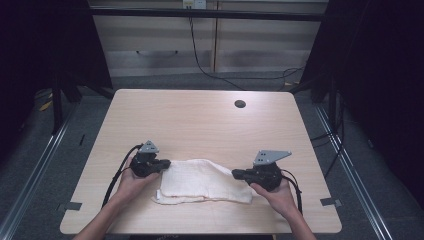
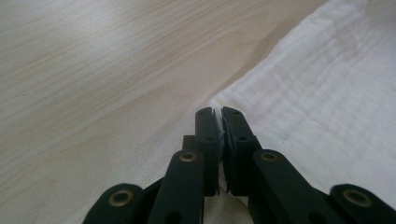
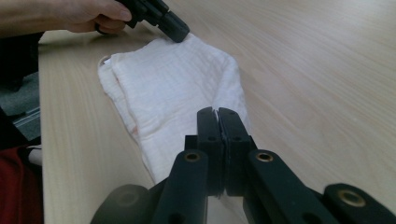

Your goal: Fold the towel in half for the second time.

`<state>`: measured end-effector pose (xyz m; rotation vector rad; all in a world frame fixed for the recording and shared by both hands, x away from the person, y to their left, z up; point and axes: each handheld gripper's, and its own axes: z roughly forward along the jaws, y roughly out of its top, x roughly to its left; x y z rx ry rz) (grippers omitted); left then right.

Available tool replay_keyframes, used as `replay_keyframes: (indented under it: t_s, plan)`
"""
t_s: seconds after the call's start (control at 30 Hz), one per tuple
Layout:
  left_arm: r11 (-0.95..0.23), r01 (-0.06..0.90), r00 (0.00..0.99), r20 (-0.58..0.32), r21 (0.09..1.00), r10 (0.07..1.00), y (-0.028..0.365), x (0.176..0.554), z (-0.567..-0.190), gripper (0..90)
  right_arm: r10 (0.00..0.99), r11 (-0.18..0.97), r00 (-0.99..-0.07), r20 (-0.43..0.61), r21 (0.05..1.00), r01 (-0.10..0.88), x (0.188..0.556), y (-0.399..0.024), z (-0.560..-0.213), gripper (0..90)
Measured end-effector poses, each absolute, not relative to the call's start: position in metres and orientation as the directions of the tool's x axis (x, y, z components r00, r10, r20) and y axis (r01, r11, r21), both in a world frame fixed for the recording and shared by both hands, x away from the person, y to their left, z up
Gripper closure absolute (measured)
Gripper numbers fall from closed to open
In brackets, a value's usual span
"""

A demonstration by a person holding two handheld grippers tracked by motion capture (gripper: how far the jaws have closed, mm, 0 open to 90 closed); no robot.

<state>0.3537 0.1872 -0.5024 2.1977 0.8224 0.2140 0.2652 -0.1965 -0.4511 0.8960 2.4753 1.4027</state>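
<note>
I want both grips to stay firm and level while I carry the cloth, so the fold goes over flat and the edges line up. My left gripper is clamped on a corner of the cloth, a sliver of white pinched between the jaws. My right gripper is closed on the opposite end. The cloth lies rumpled on the table, stretched between the two grippers, near the front edge.
</note>
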Motion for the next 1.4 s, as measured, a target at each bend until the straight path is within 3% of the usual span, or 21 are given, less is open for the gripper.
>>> replay_keyframes:
  t_s: [0.2,0.57,0.8,0.9,0.97,1.2,1.4]
  plan:
    - [-0.513,0.478,0.773,-0.063,0.713,0.632,0.185,0.350,-0.502,86.1,0.552,0.401,-0.817,0.166,0.807,0.434,0.251,-0.196,-0.457,89.0]
    - [-0.512,0.479,0.774,-0.068,0.713,0.629,0.185,0.351,-0.502,86.0,0.502,0.503,-0.848,0.169,0.741,0.445,0.235,-0.181,-0.474,88.9]
    - [-0.520,0.475,0.776,-0.059,0.710,0.628,0.184,0.351,-0.501,86.1,0.502,0.503,-0.836,0.221,0.712,0.490,0.231,-0.187,-0.488,88.9]
    - [-0.526,0.479,0.777,-0.062,0.703,0.626,0.184,0.352,-0.500,86.1,0.495,0.538,-0.843,0.210,0.687,0.488,0.232,-0.181,-0.493,88.8]
    - [-0.494,0.509,0.769,-0.113,0.705,0.630,0.186,0.355,-0.501,86.0,0.499,0.533,-0.838,0.221,0.685,0.497,0.235,-0.182,-0.494,88.8]
    - [-0.449,0.513,0.758,-0.140,0.731,0.637,0.187,0.359,-0.496,85.9,0.510,0.504,-0.821,0.256,0.685,0.527,0.248,-0.183,-0.499,89.2]
    - [-0.381,0.453,0.764,-0.131,0.806,0.632,0.193,0.352,-0.473,85.9,0.540,0.498,-0.808,0.238,0.683,0.534,0.268,-0.183,-0.499,89.4]
